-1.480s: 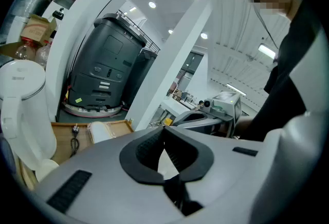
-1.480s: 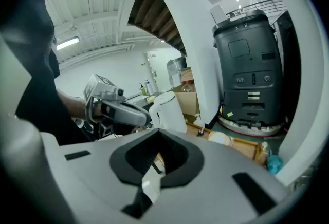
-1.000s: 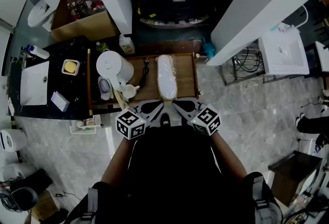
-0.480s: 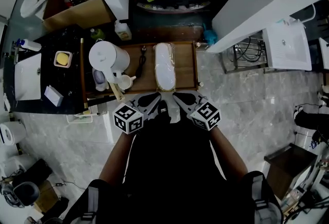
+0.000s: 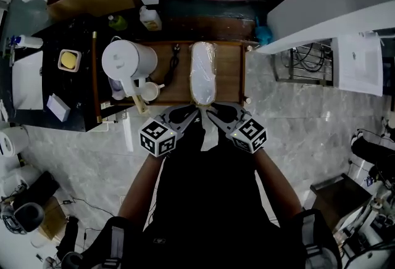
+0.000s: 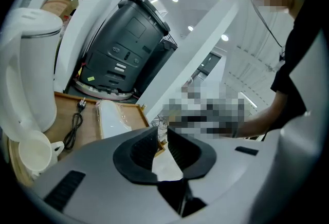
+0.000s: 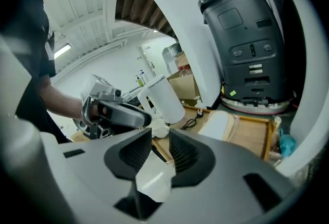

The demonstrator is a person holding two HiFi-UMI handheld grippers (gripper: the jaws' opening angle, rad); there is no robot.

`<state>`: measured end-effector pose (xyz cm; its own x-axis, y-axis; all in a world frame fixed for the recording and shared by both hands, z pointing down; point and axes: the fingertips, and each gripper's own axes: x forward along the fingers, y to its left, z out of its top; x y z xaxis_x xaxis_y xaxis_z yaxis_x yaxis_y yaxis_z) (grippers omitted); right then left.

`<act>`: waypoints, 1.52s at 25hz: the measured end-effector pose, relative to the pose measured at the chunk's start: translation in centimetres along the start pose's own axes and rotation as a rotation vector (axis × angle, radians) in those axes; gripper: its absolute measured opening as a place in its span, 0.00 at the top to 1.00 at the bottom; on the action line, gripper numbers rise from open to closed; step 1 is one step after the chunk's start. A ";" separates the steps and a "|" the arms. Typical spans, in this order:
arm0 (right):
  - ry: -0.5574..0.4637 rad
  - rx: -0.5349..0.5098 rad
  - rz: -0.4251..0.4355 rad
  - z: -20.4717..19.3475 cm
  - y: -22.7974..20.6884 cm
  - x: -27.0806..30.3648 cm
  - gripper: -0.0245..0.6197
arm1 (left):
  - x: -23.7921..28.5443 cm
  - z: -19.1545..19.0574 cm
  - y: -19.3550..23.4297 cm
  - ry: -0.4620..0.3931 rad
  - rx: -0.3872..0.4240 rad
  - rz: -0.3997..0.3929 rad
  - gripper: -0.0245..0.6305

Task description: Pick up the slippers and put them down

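Observation:
The slippers (image 5: pixel 202 72) are a white pair wrapped in clear plastic, lying lengthwise on a wooden tray (image 5: pixel 231 79). Both grippers hang side by side just in front of the pack's near end. My left gripper (image 5: pixel 187 115) has just been opening and shows a narrow gap with nothing in it. My right gripper (image 5: pixel 214 115) has also just been opening, a little wider, and is empty too. In the left gripper view the slippers (image 6: pixel 114 117) lie ahead and left of the gripper (image 6: pixel 162 130). In the right gripper view the slippers (image 7: pixel 218 124) lie ahead and right of the gripper (image 7: pixel 160 132).
A white kettle (image 5: pixel 126 60), cups (image 5: pixel 150 92) and a black power cable (image 5: pixel 172 67) share the tray's left half. A black floor machine (image 6: pixel 128 48) stands behind the tray. White panels rise on both sides, and a dark counter with a sink (image 5: pixel 28 79) is at left.
Both grippers have come down and forward to the tray's front edge, close to the slippers' near end. Their jaws, shut before, now stand slightly apart.

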<state>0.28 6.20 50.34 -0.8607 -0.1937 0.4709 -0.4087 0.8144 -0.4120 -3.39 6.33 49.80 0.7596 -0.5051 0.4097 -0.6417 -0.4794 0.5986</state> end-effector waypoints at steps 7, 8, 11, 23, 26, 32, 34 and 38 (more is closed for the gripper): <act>0.030 0.047 0.008 -1.6 -1.8 1.1 0.78 | 1.4 -1.2 1.6 0.033 -0.037 0.013 0.83; 0.034 0.050 0.007 -1.8 -2.1 1.3 0.77 | 1.5 -1.5 1.9 0.040 -0.042 0.016 0.82; 0.042 0.060 -0.003 -2.3 -3.1 1.5 0.76 | 1.8 -2.0 2.8 0.063 -0.054 0.023 0.81; 0.055 0.115 -0.048 -4.3 -7.1 2.6 0.74 | 3.8 -3.1 6.6 0.106 -0.068 0.050 0.79; 0.076 0.126 -0.054 -5.2 -7.7 3.1 0.73 | 4.5 -3.8 7.3 0.127 -0.080 0.051 0.76; 0.106 0.163 -0.049 -6.9 -9.3 4.3 0.72 | 6.1 -5.7 9.0 0.155 -0.170 0.044 0.67; 0.113 0.171 -0.049 -7.1 -10.0 4.7 0.69 | 6.6 -6.0 9.7 0.165 -0.195 0.047 0.66; 0.125 0.194 -0.052 -8.0 -11.0 5.4 0.60 | 7.0 -6.9 11.3 0.185 -0.227 0.074 0.61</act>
<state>2.51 0.59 63.65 -0.7976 -0.1531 0.5834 -0.5123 0.6824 -0.5214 -4.63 2.33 64.18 0.7314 -0.3836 0.5639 -0.6718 -0.2632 0.6924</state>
